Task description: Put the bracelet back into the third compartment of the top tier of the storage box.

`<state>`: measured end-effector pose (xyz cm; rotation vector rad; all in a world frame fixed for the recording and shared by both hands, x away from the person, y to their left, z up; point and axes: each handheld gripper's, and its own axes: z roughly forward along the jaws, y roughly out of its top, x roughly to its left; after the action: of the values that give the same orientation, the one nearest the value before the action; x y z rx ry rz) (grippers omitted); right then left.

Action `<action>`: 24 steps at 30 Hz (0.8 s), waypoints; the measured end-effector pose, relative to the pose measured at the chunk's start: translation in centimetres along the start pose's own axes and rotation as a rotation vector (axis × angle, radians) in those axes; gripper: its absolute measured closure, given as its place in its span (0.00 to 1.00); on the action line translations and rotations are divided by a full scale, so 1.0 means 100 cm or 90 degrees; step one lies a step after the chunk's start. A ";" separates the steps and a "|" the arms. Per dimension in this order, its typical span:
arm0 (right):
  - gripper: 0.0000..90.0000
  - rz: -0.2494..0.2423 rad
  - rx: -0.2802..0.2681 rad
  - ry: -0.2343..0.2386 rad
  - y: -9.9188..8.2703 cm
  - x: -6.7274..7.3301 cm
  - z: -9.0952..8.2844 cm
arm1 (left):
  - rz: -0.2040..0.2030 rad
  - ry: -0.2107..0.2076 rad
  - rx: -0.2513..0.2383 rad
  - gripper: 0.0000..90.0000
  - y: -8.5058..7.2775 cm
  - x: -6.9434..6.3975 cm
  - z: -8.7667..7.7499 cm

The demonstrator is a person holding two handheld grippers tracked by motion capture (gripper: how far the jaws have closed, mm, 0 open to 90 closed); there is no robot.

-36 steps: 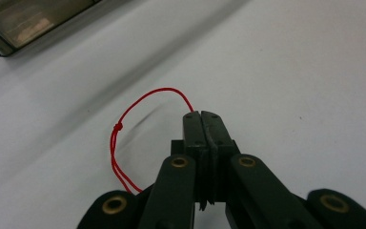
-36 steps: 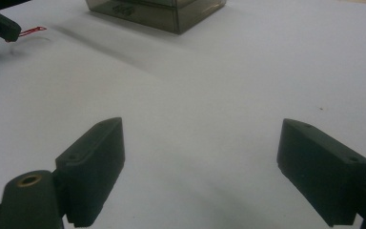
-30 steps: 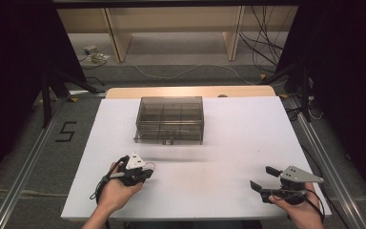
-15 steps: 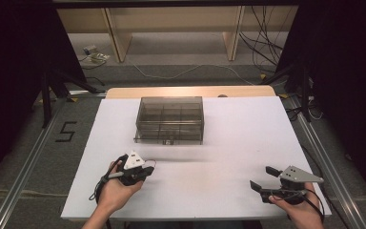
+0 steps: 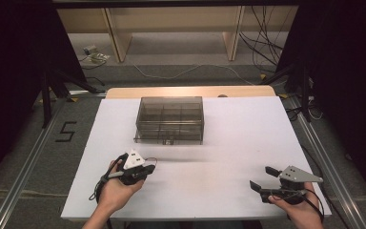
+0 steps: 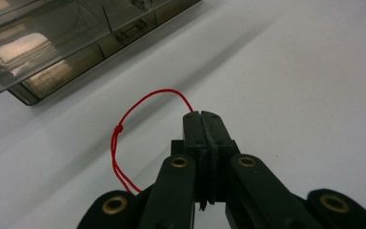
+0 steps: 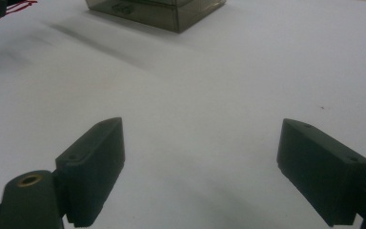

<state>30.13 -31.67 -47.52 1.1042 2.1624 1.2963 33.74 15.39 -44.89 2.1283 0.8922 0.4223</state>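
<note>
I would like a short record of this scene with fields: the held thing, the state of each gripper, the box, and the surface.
held thing: red string loop with a knot, pinched at the jaw tips
left gripper: shut on the red string loop, pointing toward the box
right gripper: open, nothing between the jaws, over bare table
box: smoky transparent compartment box, lid closed, latch on the near side, at the far middle of the table
surface: white table
distance: both grippers are apart from the box

surface: white table (image 5: 228, 143) | on it: smoky clear compartment box (image 5: 170, 119), far centre
</note>
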 end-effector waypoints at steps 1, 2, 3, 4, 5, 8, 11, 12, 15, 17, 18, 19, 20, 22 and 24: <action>0.19 0.000 0.000 0.000 0.000 0.000 0.000 | -0.001 -0.001 -0.002 1.00 0.001 0.000 0.000; 0.19 -0.001 0.000 0.000 0.000 0.000 0.000 | 0.000 -0.002 -0.004 1.00 0.001 -0.001 0.000; 0.19 -0.001 0.000 0.001 0.000 0.000 0.000 | 0.000 -0.002 -0.004 1.00 0.002 -0.001 0.000; 0.19 -0.001 0.000 0.001 0.000 0.000 0.000 | 0.001 -0.002 -0.006 1.00 0.002 -0.002 0.000; 0.19 -0.002 0.000 0.001 0.000 0.001 0.000 | 0.002 -0.003 -0.005 1.00 0.003 -0.002 -0.001; 0.19 -0.002 0.000 0.001 0.000 0.001 0.000 | 0.004 -0.005 -0.006 1.00 0.005 -0.003 0.000; 0.19 -0.001 -0.001 0.001 0.000 0.000 0.001 | 0.008 -0.008 -0.007 1.00 0.007 -0.005 0.000; 0.19 -0.001 0.000 0.001 0.000 0.000 0.000 | 0.008 -0.008 -0.008 1.00 0.008 -0.006 0.000; 0.19 -0.002 0.001 0.001 0.000 0.001 0.000 | 0.013 -0.009 -0.013 1.00 0.011 -0.007 0.000; 0.19 -0.002 0.001 0.001 0.000 0.001 0.000 | 0.015 -0.010 -0.015 1.00 0.014 -0.008 -0.001; 0.19 -0.002 0.001 0.001 0.000 0.001 0.001 | 0.015 -0.010 -0.017 1.00 0.015 -0.009 -0.001; 0.19 -0.002 0.002 0.001 0.000 0.001 0.001 | 0.016 -0.010 -0.018 1.00 0.016 -0.009 -0.001; 0.19 -0.002 0.001 0.001 0.000 0.001 0.001 | 0.016 -0.011 -0.018 1.00 0.017 -0.010 0.000; 0.19 -0.002 0.001 0.001 0.000 0.001 0.001 | 0.018 -0.013 -0.019 1.00 0.018 -0.010 0.000; 0.19 -0.002 0.002 0.000 0.000 0.001 0.001 | 0.020 -0.014 -0.019 1.00 0.020 -0.011 0.001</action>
<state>30.12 -31.57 -47.58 1.1010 2.1657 1.2923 33.93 13.64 -43.47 2.1184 0.8363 0.4254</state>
